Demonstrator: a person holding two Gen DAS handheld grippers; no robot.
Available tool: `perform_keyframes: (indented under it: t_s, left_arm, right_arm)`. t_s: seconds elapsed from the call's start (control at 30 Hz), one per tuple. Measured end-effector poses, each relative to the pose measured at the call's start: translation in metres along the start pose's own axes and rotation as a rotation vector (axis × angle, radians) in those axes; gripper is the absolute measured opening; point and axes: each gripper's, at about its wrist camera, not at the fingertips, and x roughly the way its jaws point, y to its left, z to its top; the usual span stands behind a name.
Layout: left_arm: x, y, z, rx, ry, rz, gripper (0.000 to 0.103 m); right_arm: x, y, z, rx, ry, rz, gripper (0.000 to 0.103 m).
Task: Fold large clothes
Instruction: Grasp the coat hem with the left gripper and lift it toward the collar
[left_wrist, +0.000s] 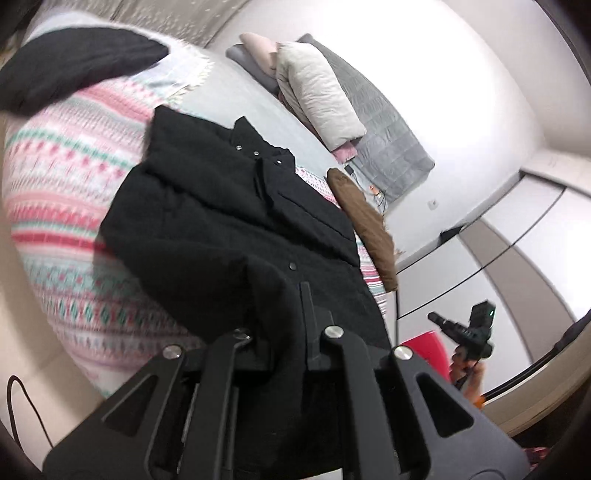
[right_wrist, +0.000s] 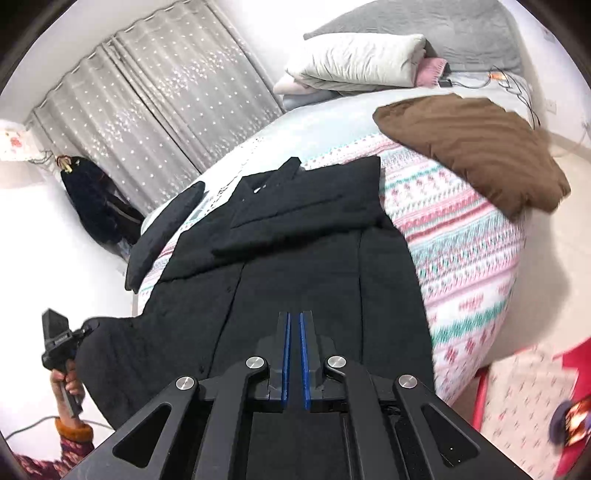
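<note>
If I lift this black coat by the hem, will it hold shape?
Probably not: the black coat drapes limply over the bed edge. Padded and long, likely heavy. Left tool grips a bunched fold, so fabric sags.

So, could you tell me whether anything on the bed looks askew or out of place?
The black coat lies skewed, its hem corner lifted off the bed in the left gripper. A separate black piece hangs over the bed's edge, and a brown garment lies crumpled near the far corner.
</note>
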Motion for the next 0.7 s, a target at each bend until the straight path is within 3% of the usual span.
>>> perform_keyframes:
  t_s: [0.03, 0.1, 0.17, 0.37, 0.53, 0.63, 0.67, 0.7]
  left_arm:
    - [0.004, -0.004, 0.001, 0.020, 0.005, 0.004, 0.010]
    - [0.010, -0.004, -0.002, 0.039, 0.018, 0.007, 0.010]
    - [0.012, 0.002, -0.007, 0.027, 0.034, 0.009, 0.011]
    - [0.003, 0.031, -0.033, -0.057, 0.060, 0.041, 0.011]
    - [-0.007, 0.047, -0.049, -0.106, 0.075, 0.059, 0.012]
    - [-0.009, 0.047, -0.054, -0.114, 0.086, 0.074, 0.012]
    - [-0.010, 0.046, -0.055, -0.115, 0.090, 0.080, 0.012]
    - [-0.011, 0.044, -0.055, -0.110, 0.091, 0.088, 0.012]
  right_arm:
    - [0.003, -0.005, 0.003, 0.017, 0.020, -0.007, 0.012]
    - [0.012, -0.018, 0.002, 0.059, 0.089, -0.021, 0.052]
    - [0.019, -0.033, -0.008, 0.097, 0.139, -0.061, 0.066]
    - [0.035, -0.080, -0.066, 0.153, 0.316, -0.131, 0.066]
    - [0.040, -0.112, -0.099, 0.230, 0.403, -0.107, 0.066]
    - [0.043, -0.126, -0.113, 0.299, 0.440, -0.038, 0.066]
    - [0.043, -0.125, -0.115, 0.308, 0.449, -0.026, 0.062]
    - [0.044, -0.120, -0.118, 0.303, 0.460, 0.003, 0.042]
